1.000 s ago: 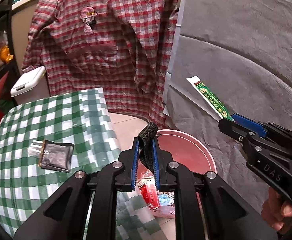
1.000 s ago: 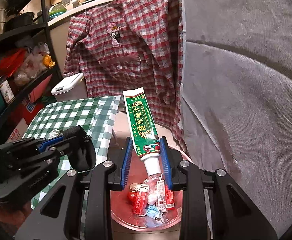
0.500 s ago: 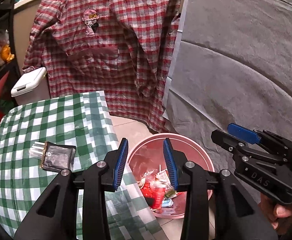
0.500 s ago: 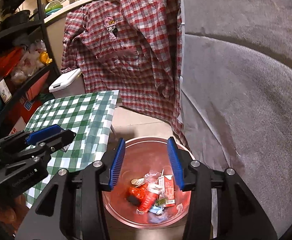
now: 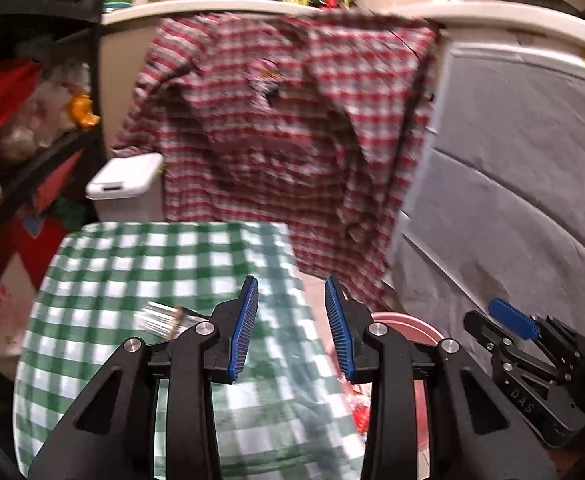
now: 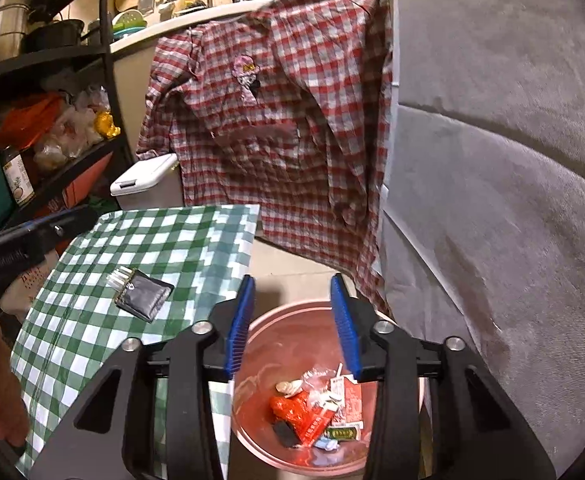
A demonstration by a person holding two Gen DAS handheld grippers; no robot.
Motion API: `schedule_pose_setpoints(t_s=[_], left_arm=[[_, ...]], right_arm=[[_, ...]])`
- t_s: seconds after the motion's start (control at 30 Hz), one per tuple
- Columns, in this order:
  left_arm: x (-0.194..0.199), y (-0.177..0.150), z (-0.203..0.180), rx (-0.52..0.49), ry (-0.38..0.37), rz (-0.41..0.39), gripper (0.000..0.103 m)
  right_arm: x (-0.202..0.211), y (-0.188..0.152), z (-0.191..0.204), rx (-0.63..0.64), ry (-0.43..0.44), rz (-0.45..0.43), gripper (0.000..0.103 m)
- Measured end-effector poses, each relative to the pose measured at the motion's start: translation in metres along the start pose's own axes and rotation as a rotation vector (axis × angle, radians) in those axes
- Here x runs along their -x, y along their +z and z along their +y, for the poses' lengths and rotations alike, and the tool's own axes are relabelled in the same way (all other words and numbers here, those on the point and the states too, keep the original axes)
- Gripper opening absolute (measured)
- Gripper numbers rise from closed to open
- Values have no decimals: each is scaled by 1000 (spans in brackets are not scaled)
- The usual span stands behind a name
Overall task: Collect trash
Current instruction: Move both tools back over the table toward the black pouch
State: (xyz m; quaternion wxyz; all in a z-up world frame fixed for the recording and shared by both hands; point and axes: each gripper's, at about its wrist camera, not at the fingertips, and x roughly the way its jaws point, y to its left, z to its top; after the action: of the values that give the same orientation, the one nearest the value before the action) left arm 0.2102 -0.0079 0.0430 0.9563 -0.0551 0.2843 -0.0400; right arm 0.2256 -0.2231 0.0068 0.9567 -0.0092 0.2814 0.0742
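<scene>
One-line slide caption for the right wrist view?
Open right gripper above pink bin of trash; black packet on checked tablecloth.

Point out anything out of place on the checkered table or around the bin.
One dark foil wrapper lies on the green checkered tablecloth, outside the pink bin that holds the other trash. Both grippers, left and right, are open and empty.
</scene>
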Motion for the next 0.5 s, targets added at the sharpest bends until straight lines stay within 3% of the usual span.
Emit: schedule_pose_setpoints(t_s=[0.2, 0.5], left_arm=[[14, 9, 25, -22, 74, -56, 35], [12, 8, 68, -30, 125, -54, 34]], right_arm=[[-3, 4, 14, -20, 15, -26, 17], [-24, 4, 44, -12, 51, -19, 10]])
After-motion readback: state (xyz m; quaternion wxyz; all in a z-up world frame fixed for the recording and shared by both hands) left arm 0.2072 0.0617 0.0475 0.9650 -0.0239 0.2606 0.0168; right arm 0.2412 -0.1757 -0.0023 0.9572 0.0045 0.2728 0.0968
